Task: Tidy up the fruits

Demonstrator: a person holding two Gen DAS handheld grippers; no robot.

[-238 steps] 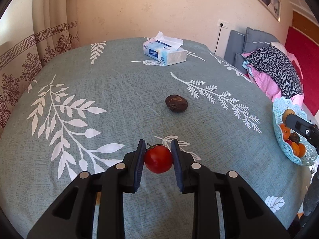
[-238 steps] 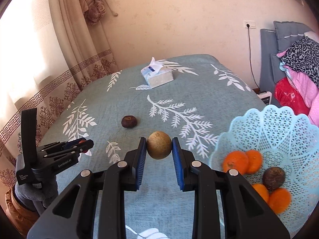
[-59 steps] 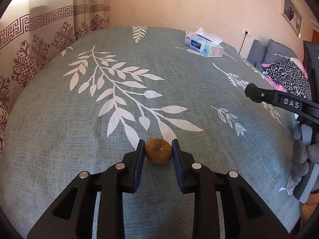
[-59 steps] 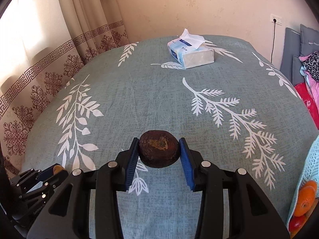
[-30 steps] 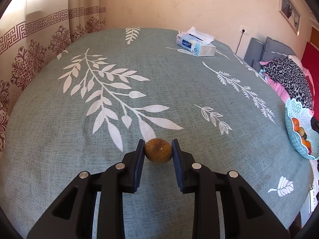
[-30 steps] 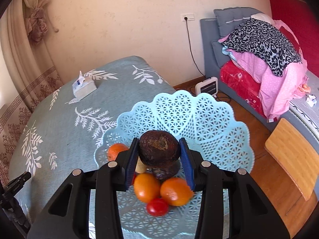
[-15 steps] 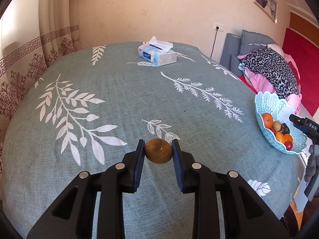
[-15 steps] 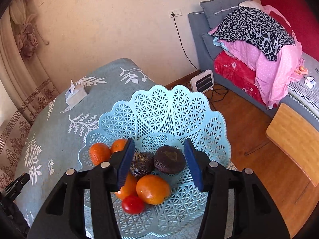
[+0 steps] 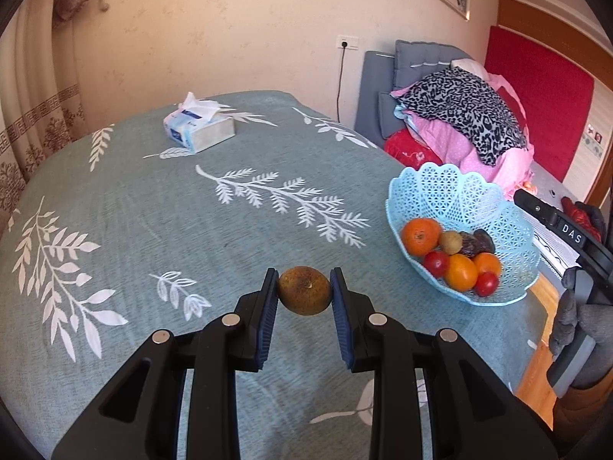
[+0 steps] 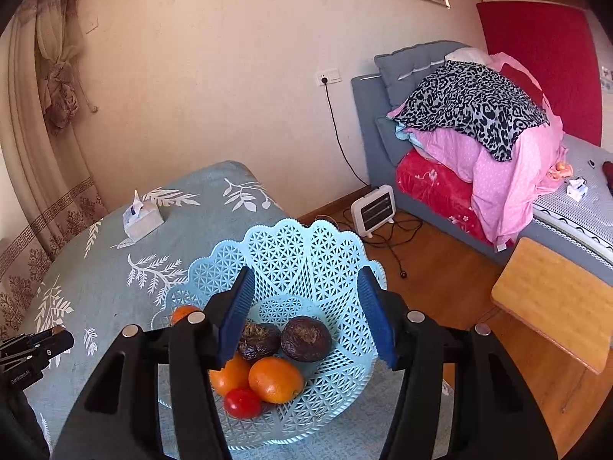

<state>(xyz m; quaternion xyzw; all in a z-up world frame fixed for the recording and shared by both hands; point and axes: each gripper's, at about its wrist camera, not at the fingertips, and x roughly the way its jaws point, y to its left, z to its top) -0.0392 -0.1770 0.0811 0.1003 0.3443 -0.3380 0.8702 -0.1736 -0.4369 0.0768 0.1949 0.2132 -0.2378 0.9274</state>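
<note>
While the left gripper (image 9: 304, 292) pinches a brown fruit (image 9: 304, 290) near the blue basket (image 10: 306, 253), the right gripper (image 10: 306, 318) opens, empty, above it

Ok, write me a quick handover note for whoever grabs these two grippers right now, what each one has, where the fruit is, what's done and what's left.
Left gripper: shut on the brown-yellow fruit, held above the leaf-print tablecloth, short of the basket.
Right gripper: above the blue basket, jaws opening, nothing between them.
Dark brown fruit: lying in the basket beside another dark fruit, with oranges and a tomato.
Done: every fruit in view but one is in the basket.
Left: carry the left gripper's fruit to the basket and release it. Pull the right gripper clear first, probably, to make room.
</note>
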